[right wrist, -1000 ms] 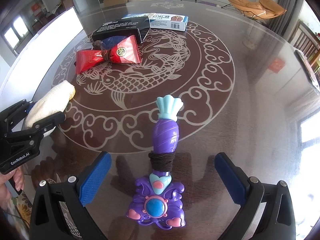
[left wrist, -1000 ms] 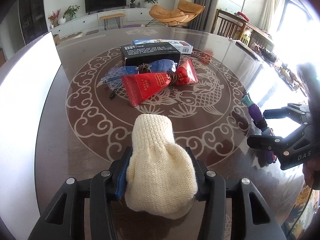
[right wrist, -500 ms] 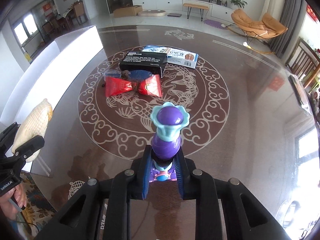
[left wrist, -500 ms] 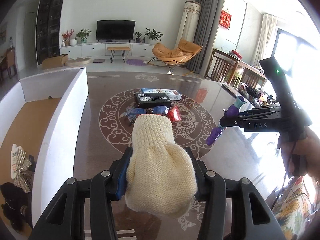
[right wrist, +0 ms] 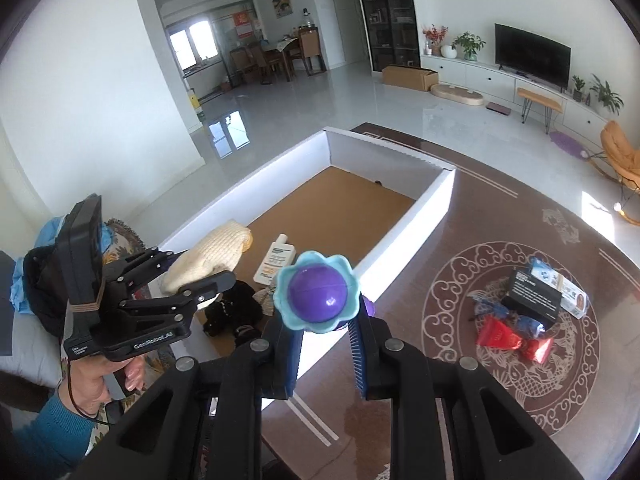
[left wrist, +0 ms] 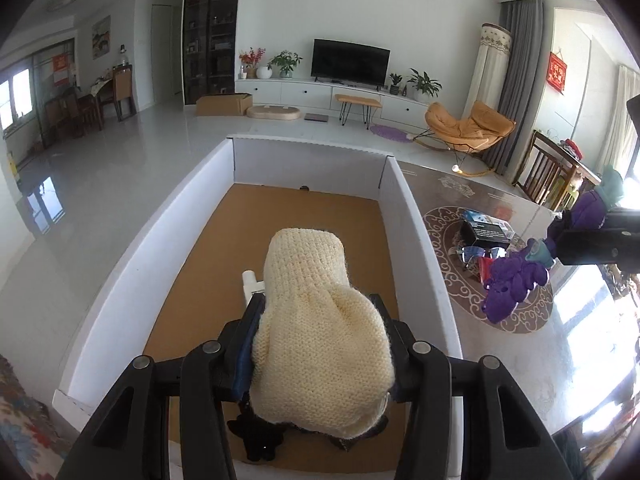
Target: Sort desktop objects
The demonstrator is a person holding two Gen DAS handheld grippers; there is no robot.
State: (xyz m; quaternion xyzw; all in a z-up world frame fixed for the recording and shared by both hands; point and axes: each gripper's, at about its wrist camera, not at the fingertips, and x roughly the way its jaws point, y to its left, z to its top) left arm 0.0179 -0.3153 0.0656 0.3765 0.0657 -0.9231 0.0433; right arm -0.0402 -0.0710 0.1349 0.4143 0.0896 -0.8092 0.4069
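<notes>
My left gripper is shut on a cream knitted glove and holds it above the near end of a white-walled box with a brown floor. The glove also shows in the right wrist view. My right gripper is shut on a purple toy wand with a teal flower tip, held over the table beside the box's right wall. The wand also shows in the left wrist view.
Inside the box lie a white lotion bottle and dark items. On the round patterned table remain a black box, a white-blue carton, red packets and a blue packet.
Both grippers swung left from the table toward the box. The glove is now over the box's inside. The wand, grasped a second ago, has been lifted and carried to the box wall.
</notes>
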